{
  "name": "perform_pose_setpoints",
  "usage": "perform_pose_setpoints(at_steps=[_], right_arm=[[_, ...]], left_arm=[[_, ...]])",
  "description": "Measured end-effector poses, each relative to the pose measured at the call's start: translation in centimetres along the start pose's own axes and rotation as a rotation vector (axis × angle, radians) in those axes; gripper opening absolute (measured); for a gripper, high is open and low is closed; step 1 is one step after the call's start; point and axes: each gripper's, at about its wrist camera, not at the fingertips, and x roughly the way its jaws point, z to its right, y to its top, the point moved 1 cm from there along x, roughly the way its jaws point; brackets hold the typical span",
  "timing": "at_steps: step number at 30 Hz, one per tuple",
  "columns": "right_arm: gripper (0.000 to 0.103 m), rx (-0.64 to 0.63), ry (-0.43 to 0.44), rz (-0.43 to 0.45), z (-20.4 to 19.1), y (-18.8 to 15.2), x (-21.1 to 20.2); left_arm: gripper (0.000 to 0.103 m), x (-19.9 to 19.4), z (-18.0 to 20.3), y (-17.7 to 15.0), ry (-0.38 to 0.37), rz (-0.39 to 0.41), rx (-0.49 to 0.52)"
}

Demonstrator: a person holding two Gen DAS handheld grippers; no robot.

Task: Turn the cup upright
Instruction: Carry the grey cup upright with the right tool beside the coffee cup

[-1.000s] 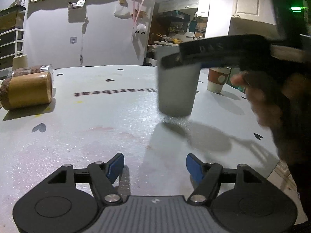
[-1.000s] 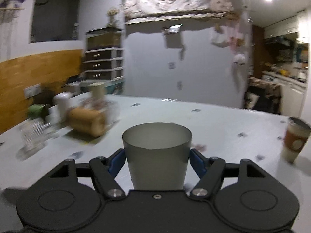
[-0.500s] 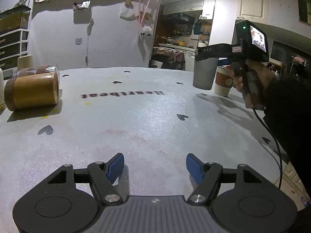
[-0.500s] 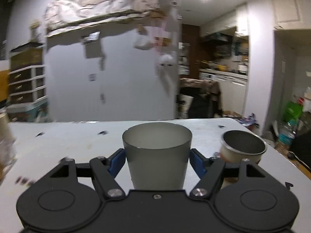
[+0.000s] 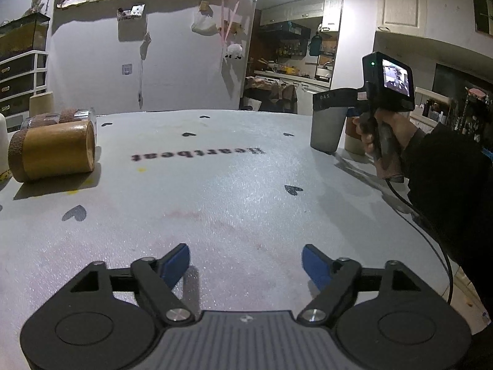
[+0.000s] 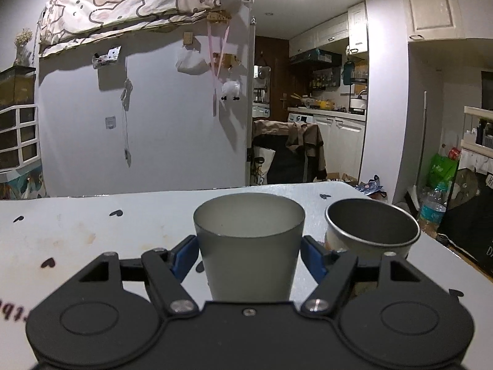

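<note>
Placement looks like the step in hand: the grey cup (image 6: pixel 249 246) stands mouth-up between the blue pads of the right gripper (image 6: pixel 249 254), closed on its sides, at the far right of the white table (image 5: pixel 215 203), base at or just above the surface; contact is unclear. Next comes lowering fully, then spreading the fingers without tipping it toward the paper coffee cup (image 6: pixel 371 231) just beside. The left gripper (image 5: pixel 245 263) hovers near, wide open, empty. "Heartbeat" (image 5: pixel 197 154) is printed on the table; "DAS" marks the right gripper's finger.
</note>
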Motion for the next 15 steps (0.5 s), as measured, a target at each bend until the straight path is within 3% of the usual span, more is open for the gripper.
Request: perform_pose_setpoints(at_steps=[3, 5, 9, 15], right_arm=[[0.075, 0.006, 0.002, -0.012, 0.1, 0.1, -0.2], [0.085, 0.014, 0.013, -0.031, 0.3, 0.2, -0.2], [0.089, 0.016, 0.028, -0.06, 0.3, 0.0, -1.0], [0.099, 0.011, 0.07, -0.039, 0.3, -0.3, -5.6]], left_arm=[[0.089, -0.2, 0.1, 0.0, 0.002, 0.011, 0.003], [0.091, -0.4, 0.1, 0.1, 0.004, 0.015, 0.003], [0.097, -0.7, 0.1, 0.4, 0.019, 0.031, -0.003], [0.103, -1.1, 0.1, 1.2, 0.035, 0.054, -0.011]])
